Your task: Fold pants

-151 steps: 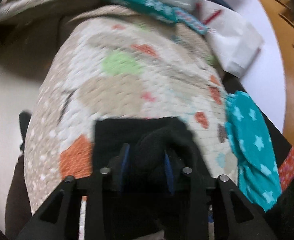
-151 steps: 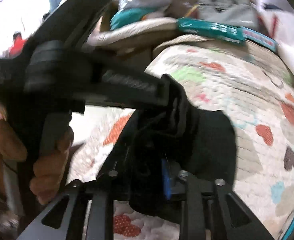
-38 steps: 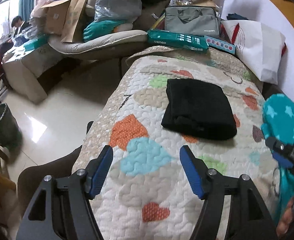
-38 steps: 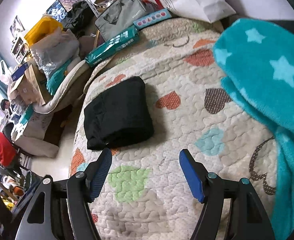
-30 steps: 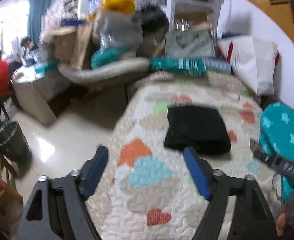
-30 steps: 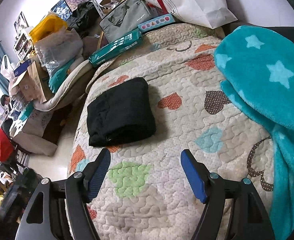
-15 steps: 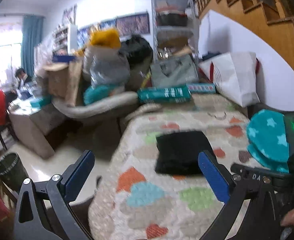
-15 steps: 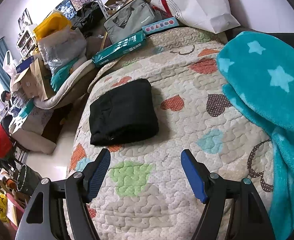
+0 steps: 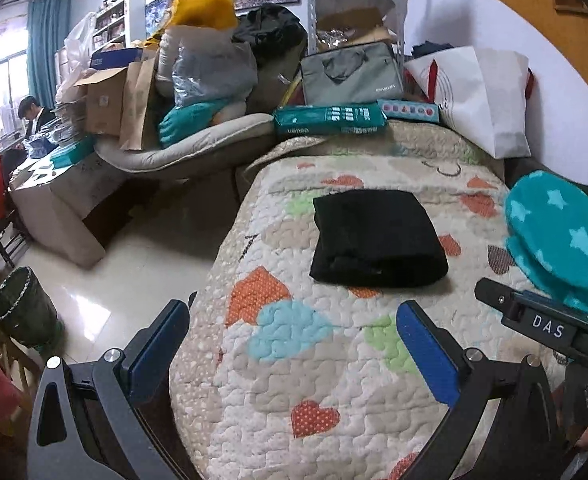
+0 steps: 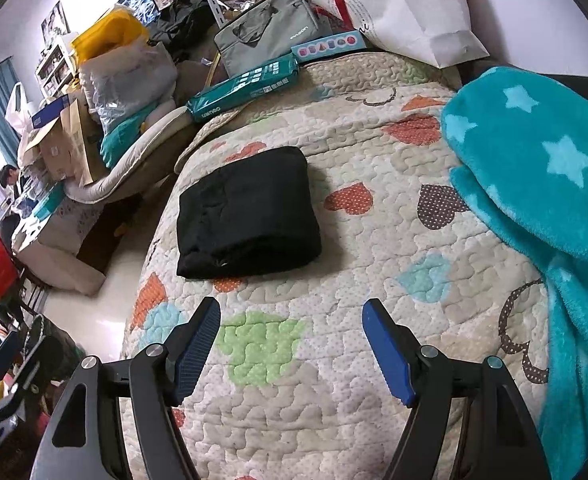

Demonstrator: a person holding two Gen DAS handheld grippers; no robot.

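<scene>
The black pants [image 9: 376, 237] lie folded into a compact rectangle on the heart-patterned quilt [image 9: 306, 364]; they also show in the right wrist view [image 10: 246, 220]. My left gripper [image 9: 294, 320] is open and empty, held back from the pants above the quilt's near end. My right gripper [image 10: 292, 316] is open and empty, also short of the pants. Part of the right gripper's body [image 9: 534, 320] shows at the right of the left wrist view.
A teal star blanket [image 10: 542, 184] lies on the right of the quilt. A green box [image 9: 330, 120], a grey bag [image 9: 350, 74] and a white bag [image 9: 482, 96] sit at the far end. A cluttered sofa [image 9: 182, 152], tiled floor and a bin [image 9: 22, 312] are left.
Five seconds ago both grippers were shut on the black pants. They have let go, opened and pulled back; the pants lie folded. The left gripper has kept backing away and tilting over the last second.
</scene>
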